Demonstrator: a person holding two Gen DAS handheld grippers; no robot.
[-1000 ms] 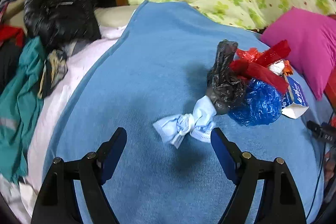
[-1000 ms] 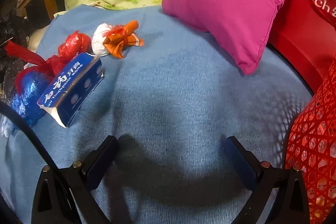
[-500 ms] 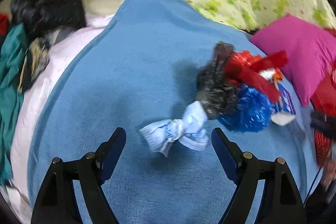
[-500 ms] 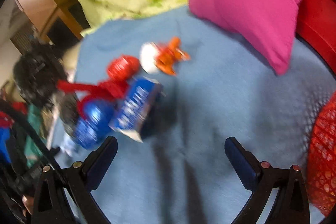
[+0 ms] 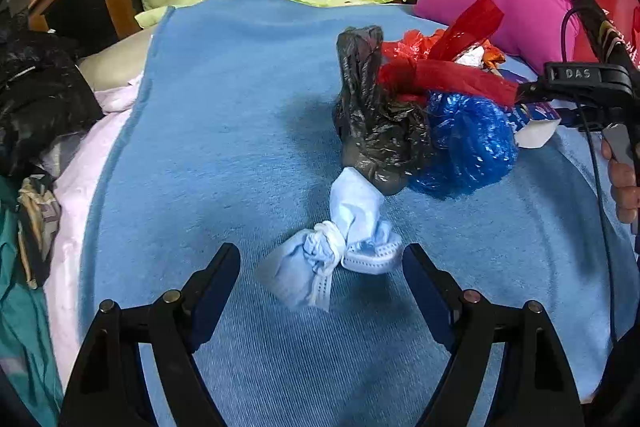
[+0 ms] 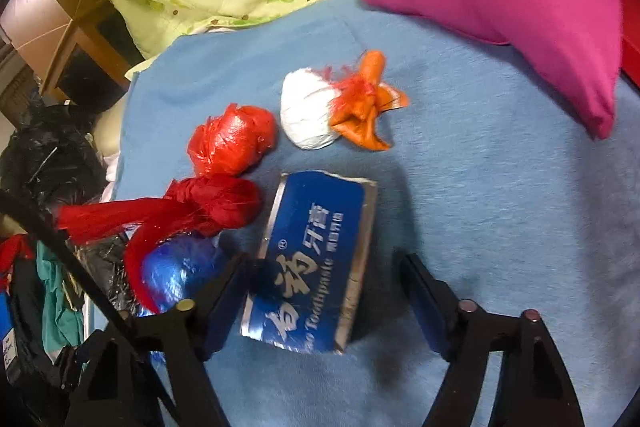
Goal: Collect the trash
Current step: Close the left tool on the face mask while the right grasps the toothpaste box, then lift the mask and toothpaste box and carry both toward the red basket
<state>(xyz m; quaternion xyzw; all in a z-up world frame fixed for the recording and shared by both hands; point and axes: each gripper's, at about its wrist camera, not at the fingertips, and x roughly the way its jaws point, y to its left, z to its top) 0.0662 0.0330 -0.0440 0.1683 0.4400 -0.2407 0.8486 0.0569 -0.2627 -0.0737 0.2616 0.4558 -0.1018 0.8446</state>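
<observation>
My right gripper (image 6: 320,287) is closing around the toothpaste box (image 6: 316,263); the left pad looks to touch it, the right stands clear. The box's near end is cut ragged, and its long axis runs away from me. My left gripper (image 5: 320,267) gapes over the knotted face mask (image 5: 332,259) on the blue blanket (image 5: 224,131).

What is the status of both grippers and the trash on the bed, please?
Left gripper open, straddling knotted face mask. Right gripper closing around toothpaste box, not clamped yet. Black bag touches the mask's far end.
</observation>
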